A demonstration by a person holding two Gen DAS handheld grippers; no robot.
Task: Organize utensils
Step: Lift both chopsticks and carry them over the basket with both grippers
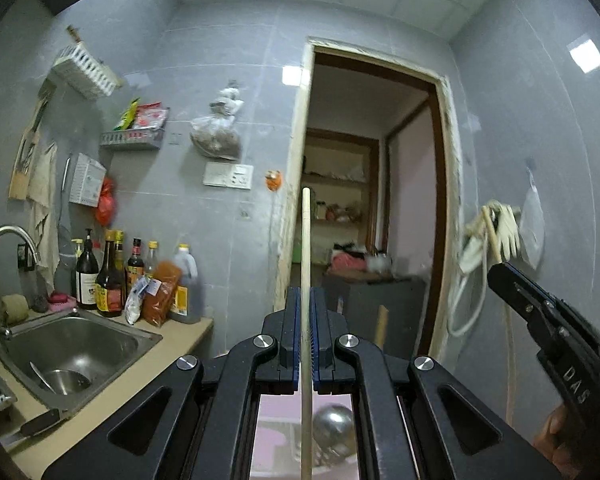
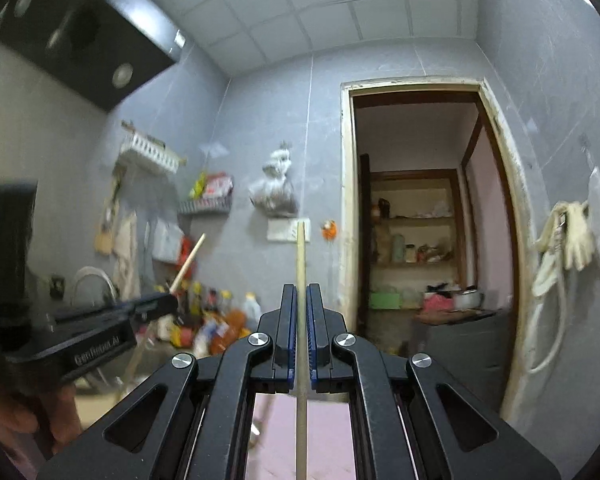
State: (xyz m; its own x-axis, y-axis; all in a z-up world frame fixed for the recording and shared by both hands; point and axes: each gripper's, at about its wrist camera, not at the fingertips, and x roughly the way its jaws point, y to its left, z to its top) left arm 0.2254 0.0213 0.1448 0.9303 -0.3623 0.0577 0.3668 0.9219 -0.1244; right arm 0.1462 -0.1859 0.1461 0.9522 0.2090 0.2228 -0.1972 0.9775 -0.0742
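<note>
both tongs are clamped tight on utensils: the left tongs (image 1: 306, 320) pinch a wooden-handled ladle (image 1: 306, 248), the right tongs (image 2: 300, 316) another wooden handle (image 2: 300, 252), each held upright above the counter (image 1: 100, 400), likely for carrying toward storage.

The left wrist camera sits just behind the left gripper (image 1: 306, 300) and looks level along its fingers at the grey tiled wall and open doorway (image 1: 372, 200) ahead; the sink (image 1: 72, 356) lies low to the gripper's left, and the right gripper (image 1: 496, 270) shows at its right edge.

The right wrist camera sits just behind the right gripper (image 2: 301, 296) and is tilted slightly upward, taking in more ceiling (image 2: 340, 12) and the range hood (image 2: 80, 32); the left gripper (image 2: 168, 302) shows to its left.

Both views share the doorway (image 2: 420, 220), the wall socket plate (image 1: 228, 176), the hanging plastic bag (image 2: 276, 188) and the gloves (image 2: 576, 236) on the right wall.
</note>
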